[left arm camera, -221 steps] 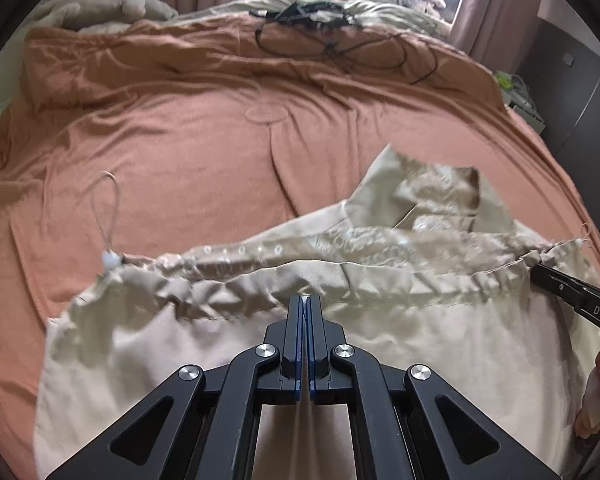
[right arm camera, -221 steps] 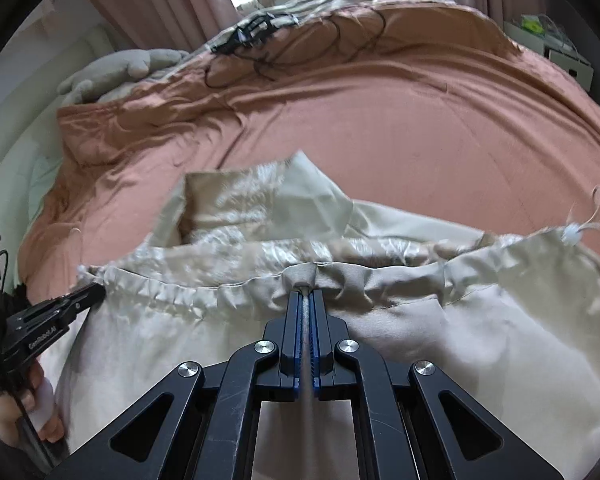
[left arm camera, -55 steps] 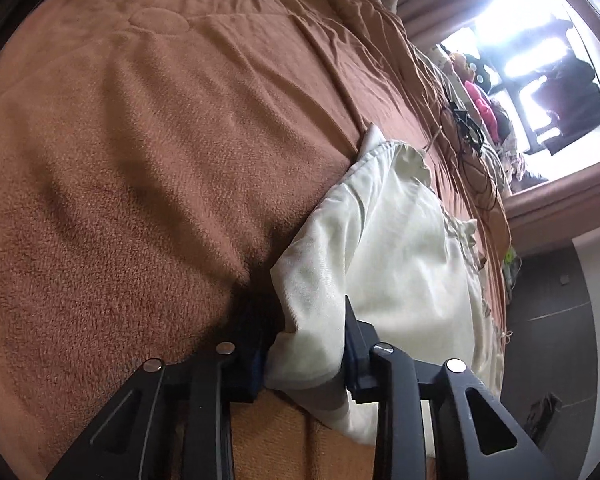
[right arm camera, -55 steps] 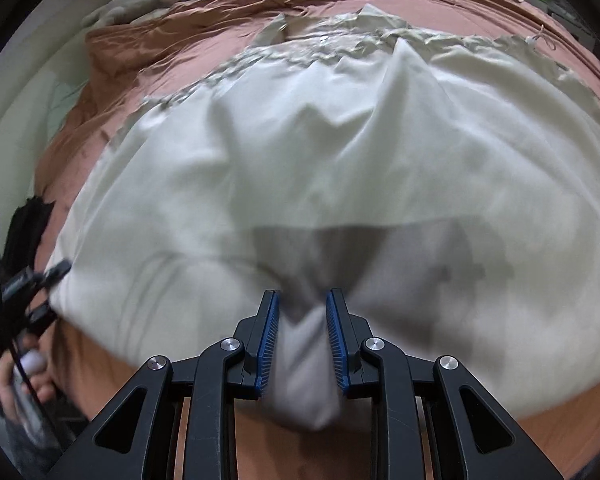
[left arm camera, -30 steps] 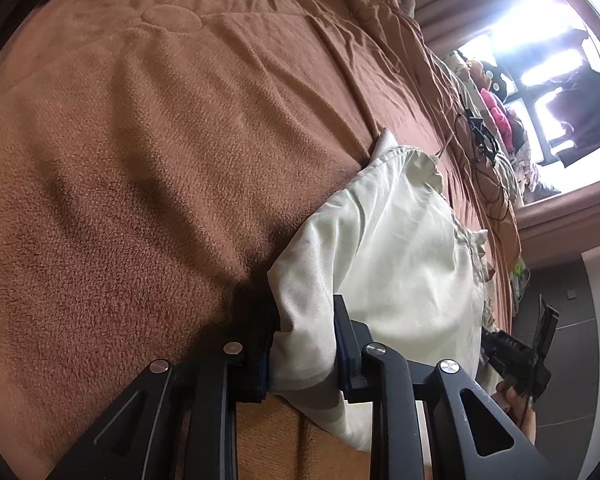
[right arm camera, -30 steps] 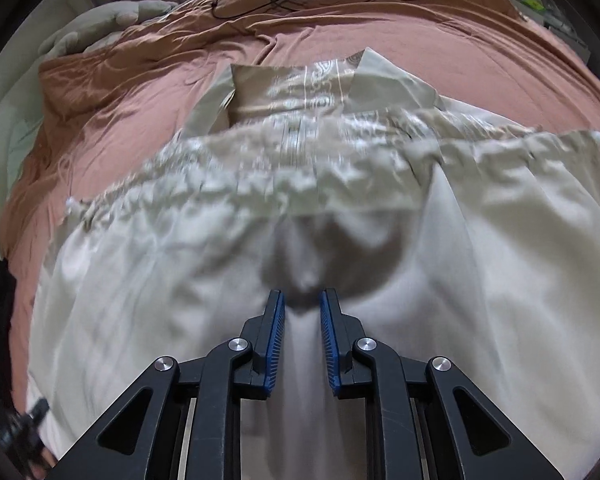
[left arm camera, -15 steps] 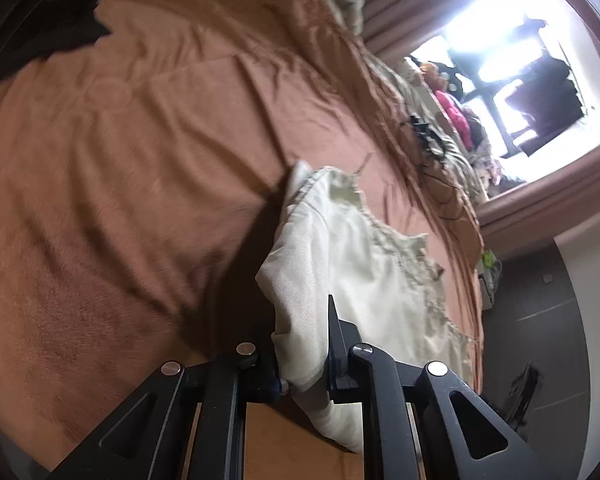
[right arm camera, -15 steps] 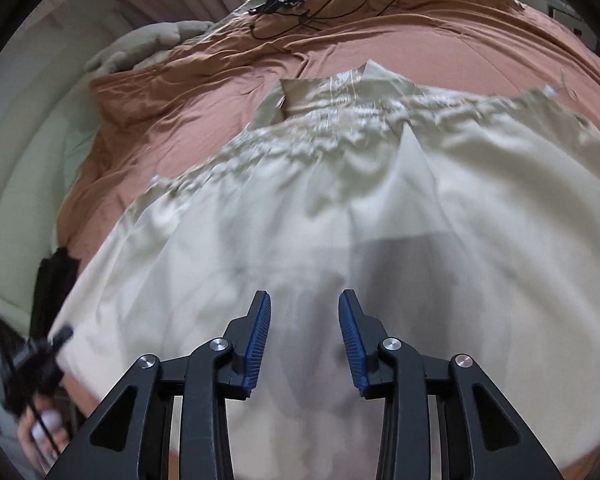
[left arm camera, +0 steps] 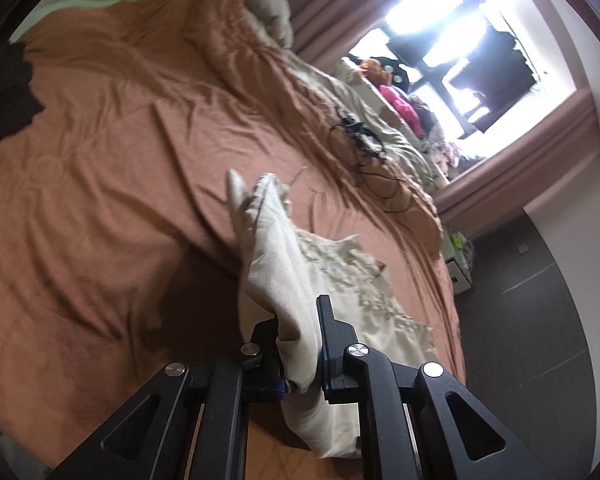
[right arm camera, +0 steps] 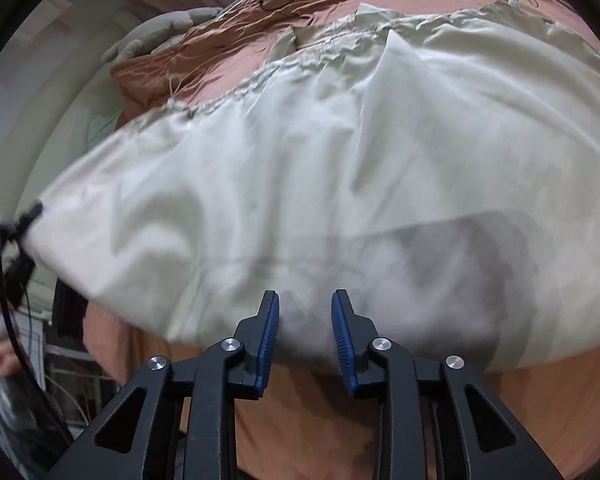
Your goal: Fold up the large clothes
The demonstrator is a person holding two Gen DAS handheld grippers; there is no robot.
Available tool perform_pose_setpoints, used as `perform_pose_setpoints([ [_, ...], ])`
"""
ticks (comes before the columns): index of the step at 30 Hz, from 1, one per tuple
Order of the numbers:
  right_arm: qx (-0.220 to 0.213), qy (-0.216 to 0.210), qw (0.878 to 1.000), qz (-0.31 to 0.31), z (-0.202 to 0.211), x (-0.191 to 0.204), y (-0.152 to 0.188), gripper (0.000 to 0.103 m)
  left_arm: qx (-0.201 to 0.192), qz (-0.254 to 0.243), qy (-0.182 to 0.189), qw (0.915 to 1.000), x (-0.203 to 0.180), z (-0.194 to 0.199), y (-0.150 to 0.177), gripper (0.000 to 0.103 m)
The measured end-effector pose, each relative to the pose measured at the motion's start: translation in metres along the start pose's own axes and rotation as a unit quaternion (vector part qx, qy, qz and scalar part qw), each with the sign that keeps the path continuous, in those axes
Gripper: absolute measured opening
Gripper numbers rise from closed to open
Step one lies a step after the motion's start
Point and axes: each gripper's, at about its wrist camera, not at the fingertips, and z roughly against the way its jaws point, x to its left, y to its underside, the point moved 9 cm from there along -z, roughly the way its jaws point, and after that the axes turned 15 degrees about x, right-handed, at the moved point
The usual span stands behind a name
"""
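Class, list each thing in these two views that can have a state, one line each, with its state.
Cream garment: folded over, one corner lifted off the bed.
Left claw: closing on the garment's corner.
Right claw: closing, pads apart, gripping nothing.
Brown bedspread: spread out, wrinkled.
Curtains: drawn open.

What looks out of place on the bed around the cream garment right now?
A tangle of black cables lies loose on the brown bedspread beyond the cream garment, in the area a fold could need. The garment itself is bunched, not flat.
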Motion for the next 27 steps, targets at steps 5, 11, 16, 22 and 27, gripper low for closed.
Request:
perform_pose_setpoints([
  [5, 0.001, 0.009, 1.0, -0.006, -0.012, -0.01, 0.006, 0.018, 0.001, -0.039, 0.008, 0.9992, -0.044, 0.003, -0.002, 0.01],
  [11, 0.005, -0.001, 1.0, -0.007, -0.016, -0.015, 0.003, 0.017, -0.002, -0.082, 0.013, 0.9965, -0.094, 0.001, 0.002, 0.009],
  [16, 0.006, -0.029, 0.999, -0.014, -0.006, -0.017, 0.009, 0.016, 0.005, -0.114, 0.025, 0.9931, -0.136, -0.005, 0.006, 0.009],
  [22, -0.034, -0.043, 0.998, -0.018, 0.039, -0.034, 0.017, 0.017, 0.022, -0.154, 0.037, 0.9872, -0.191, -0.023, 0.022, 0.009],
  [27, -0.08, -0.052, 0.994, -0.055, 0.084, -0.077, 0.027, 0.017, 0.041, -0.186, 0.04, 0.9809, -0.233, -0.042, 0.044, 0.009],
])
